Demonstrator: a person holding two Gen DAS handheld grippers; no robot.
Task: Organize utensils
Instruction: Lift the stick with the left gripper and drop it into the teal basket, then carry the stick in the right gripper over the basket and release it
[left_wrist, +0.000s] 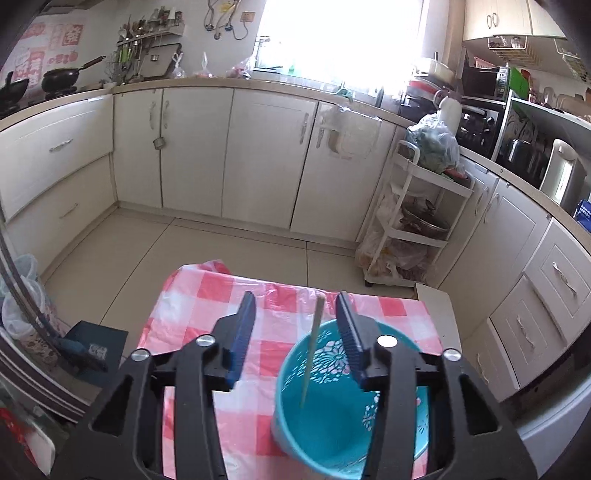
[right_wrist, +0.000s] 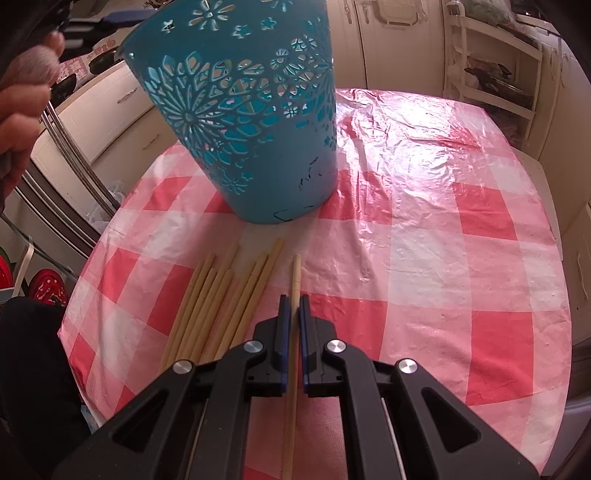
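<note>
I count one teal plastic bucket with cut-out flower patterns (right_wrist: 255, 122) on one pink-and-white checked plastic tablecloth (right_wrist: 424, 258). One pale wooden chopstick (left_wrist: 312, 347) stands inside it. Another single pale chopstick (right_wrist: 295, 280) lies apart, beside a loose bundle of roughly nine more bamboo chopsticks (right_wrist: 221, 299); overlaps prevent an exact count.

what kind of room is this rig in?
A home kitchen, most likely: cream base cabinets under a countertop, a wok on the stove and a microwave on the shelf, with a check-clothed table in the foreground.
</note>
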